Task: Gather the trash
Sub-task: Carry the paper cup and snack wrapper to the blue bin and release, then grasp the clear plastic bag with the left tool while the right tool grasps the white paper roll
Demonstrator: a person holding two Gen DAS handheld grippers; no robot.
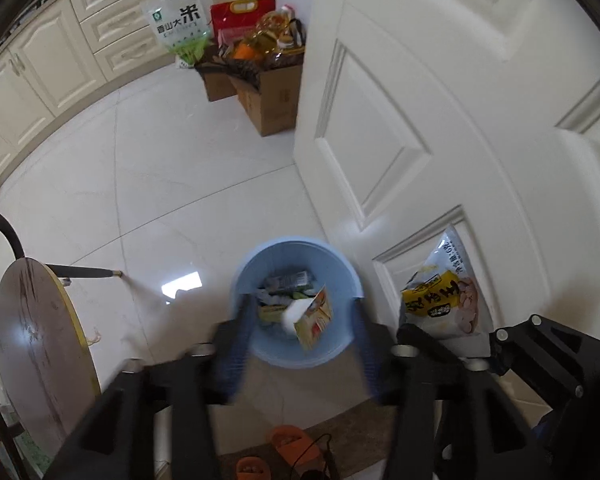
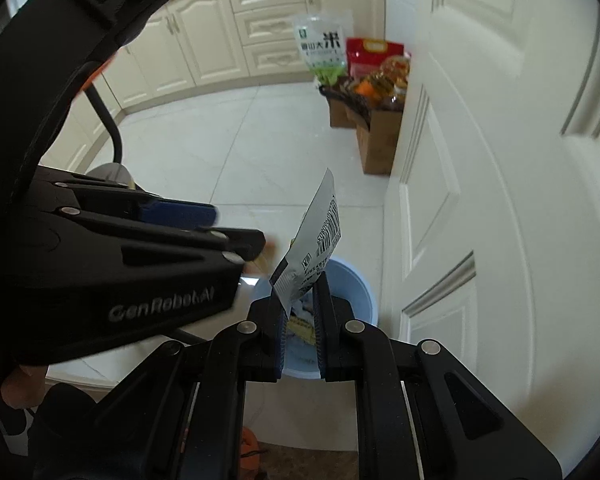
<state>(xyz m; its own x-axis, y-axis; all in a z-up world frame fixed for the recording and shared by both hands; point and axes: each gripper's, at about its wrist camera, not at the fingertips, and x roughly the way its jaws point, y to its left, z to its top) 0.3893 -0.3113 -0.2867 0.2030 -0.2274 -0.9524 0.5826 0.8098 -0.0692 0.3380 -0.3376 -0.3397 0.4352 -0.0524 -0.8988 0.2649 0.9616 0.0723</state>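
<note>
- Your left tongs [image 1: 300,336] are hanging spread wide, empty, right above the blue bin [image 1: 260,354] on the floor.
- A small carton [image 1: 314,318] is lying tilted on the trash inside the bin.
- Your right tongs [image 2: 300,316] are pinching a snack bag [image 2: 314,240] above the bin's rim, beside the white door [image 2: 480,160].

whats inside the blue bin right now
The blue bin holds a small carton with a white end leaning on top, a dark wrapper and other scraps. The pile covers the bottom, so anything beneath cannot be seen.
</note>
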